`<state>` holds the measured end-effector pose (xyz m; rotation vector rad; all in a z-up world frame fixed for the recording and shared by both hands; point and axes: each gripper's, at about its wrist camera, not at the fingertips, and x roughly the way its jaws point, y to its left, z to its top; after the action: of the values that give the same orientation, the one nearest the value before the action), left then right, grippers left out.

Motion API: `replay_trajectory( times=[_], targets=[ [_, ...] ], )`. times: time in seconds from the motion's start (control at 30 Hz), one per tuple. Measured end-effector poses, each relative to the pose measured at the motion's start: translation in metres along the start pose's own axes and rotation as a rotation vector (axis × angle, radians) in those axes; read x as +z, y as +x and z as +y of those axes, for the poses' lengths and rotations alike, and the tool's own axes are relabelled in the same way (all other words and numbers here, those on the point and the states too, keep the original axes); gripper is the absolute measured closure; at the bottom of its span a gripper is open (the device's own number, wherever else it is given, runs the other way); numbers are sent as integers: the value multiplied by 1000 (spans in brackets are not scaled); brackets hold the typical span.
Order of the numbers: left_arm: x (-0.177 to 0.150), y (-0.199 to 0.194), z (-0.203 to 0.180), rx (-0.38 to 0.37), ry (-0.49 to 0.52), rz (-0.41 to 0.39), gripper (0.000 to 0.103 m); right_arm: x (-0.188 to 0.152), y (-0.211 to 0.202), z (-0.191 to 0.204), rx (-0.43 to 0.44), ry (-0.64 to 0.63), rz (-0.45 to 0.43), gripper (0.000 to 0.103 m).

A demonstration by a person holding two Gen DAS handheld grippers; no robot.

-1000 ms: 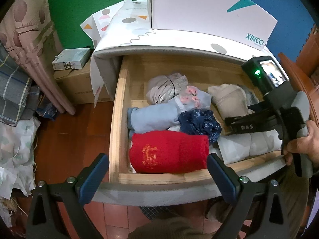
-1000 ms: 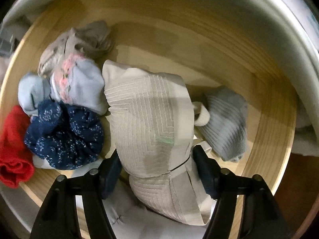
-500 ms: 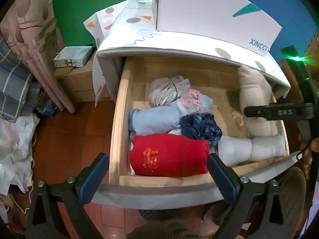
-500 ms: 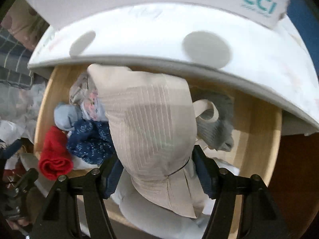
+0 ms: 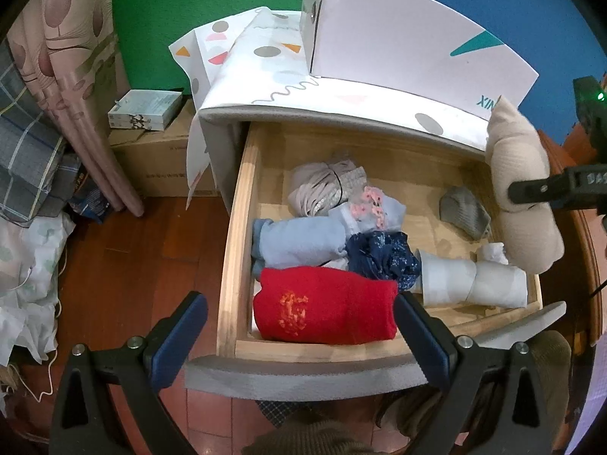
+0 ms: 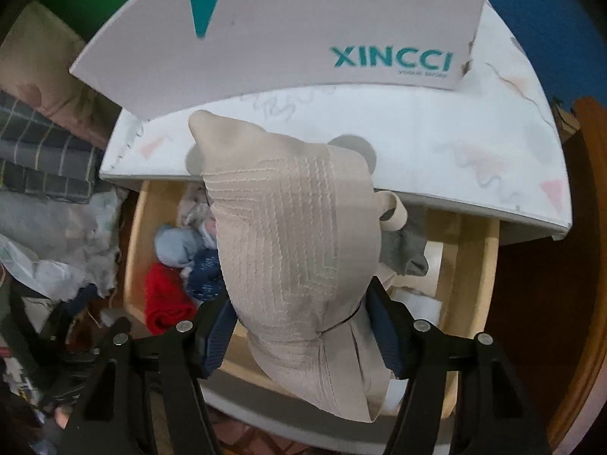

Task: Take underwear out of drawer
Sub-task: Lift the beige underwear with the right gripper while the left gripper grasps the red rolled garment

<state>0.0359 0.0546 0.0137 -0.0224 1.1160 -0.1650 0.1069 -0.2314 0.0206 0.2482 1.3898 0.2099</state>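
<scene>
The wooden drawer (image 5: pixel 231 250) stands pulled out under a cabinet with a patterned cover. My right gripper (image 6: pixel 299 322) is shut on a beige ribbed underwear roll (image 6: pixel 292 235), which hangs above the drawer's right end. The left wrist view shows that same beige roll (image 5: pixel 523 189) in the right gripper (image 5: pixel 538 193) at the right edge. My left gripper (image 5: pixel 299 326) is open and empty, hovering over the drawer's front, above a red roll (image 5: pixel 326 311). In the drawer also lie a light blue roll (image 5: pixel 299 242), a navy piece (image 5: pixel 383 258), a grey lace bundle (image 5: pixel 326 185), white rolls (image 5: pixel 470 284) and a grey piece (image 5: pixel 464 212).
A white XINCCI box (image 5: pixel 398 41) sits on the cabinet top just behind the drawer. A cardboard box (image 5: pixel 163 163) and a curtain (image 5: pixel 72 76) stand to the left over red wooden floor. A brown wooden edge (image 6: pixel 592 227) runs along the right.
The right gripper rose with the beige roll, lifting it out of the drawer to the level of the cabinet top. The left gripper stayed almost in place.
</scene>
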Motion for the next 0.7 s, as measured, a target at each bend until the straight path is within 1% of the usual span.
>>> replay_trajectory(
  times=[0.1,0.13,0.2,0.27,0.43,0.47,0.5,0.6,0.7],
  targets=[
    [0,0,0,-7,-2,-1,3,1,-13,-9,44,40,26,42],
    [0,0,-1,-12,1,-1,3,2,-14,-10,31,39,38,42],
    [0,0,-1,-13,7,-1,3,0,-16,-10,-30,23,60,42],
    [1,2,-2,-23,11,4,3,-17,1,-5,-49,29,84,42],
    [2,4,-10,-64,44,22,2,-32,27,-27,-107,86,141,42],
    [3,6,-13,-68,57,34,2,-36,33,-31,-104,99,155,42],
    [4,9,-16,-67,73,62,2,-38,38,-35,-104,110,164,42],
    [5,18,-22,-79,85,127,2,-44,51,-46,-101,129,185,42],
    [3,24,-29,-79,100,170,2,-46,58,-51,-85,142,180,42]
  ],
)
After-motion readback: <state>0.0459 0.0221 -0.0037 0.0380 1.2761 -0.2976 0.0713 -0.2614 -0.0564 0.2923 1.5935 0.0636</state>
